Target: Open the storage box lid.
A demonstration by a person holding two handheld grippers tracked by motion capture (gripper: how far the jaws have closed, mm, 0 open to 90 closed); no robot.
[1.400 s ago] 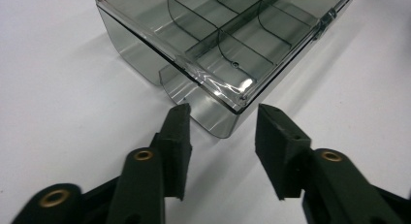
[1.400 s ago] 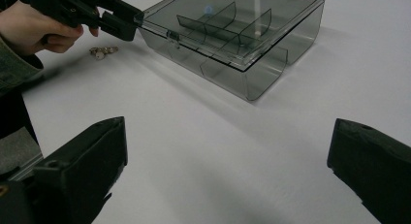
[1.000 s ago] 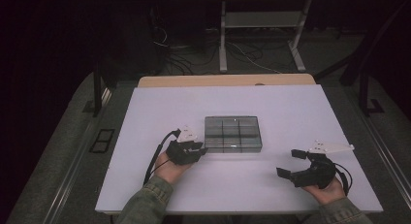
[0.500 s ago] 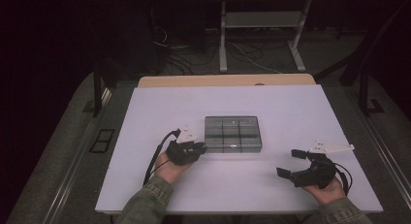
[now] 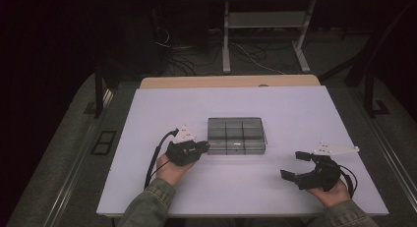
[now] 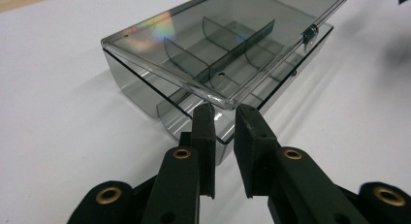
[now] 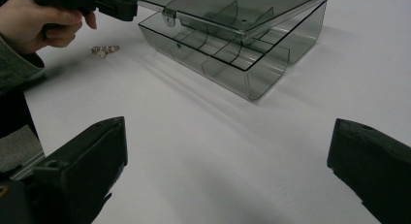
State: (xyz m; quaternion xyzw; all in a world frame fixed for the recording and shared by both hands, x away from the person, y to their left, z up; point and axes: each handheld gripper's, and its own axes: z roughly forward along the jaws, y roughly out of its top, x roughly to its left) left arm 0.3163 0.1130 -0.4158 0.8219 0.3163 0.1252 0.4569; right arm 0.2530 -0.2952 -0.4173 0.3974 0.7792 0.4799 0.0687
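- Left gripper (image 6: 224, 115) at smoky box (image 5: 236, 135), jaws nearly together on lid (image 6: 228, 44) lip, likely for lifting.
- Right gripper (image 5: 295, 166) jaws wide apart, empty, waiting on counter (image 5: 295, 109).

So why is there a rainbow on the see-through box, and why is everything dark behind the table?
In the left gripper view, light glances off the box's clear lid, making a rainbow sheen. In the high view, the lighting falls on the white table; the floor and cables beyond stay dim.
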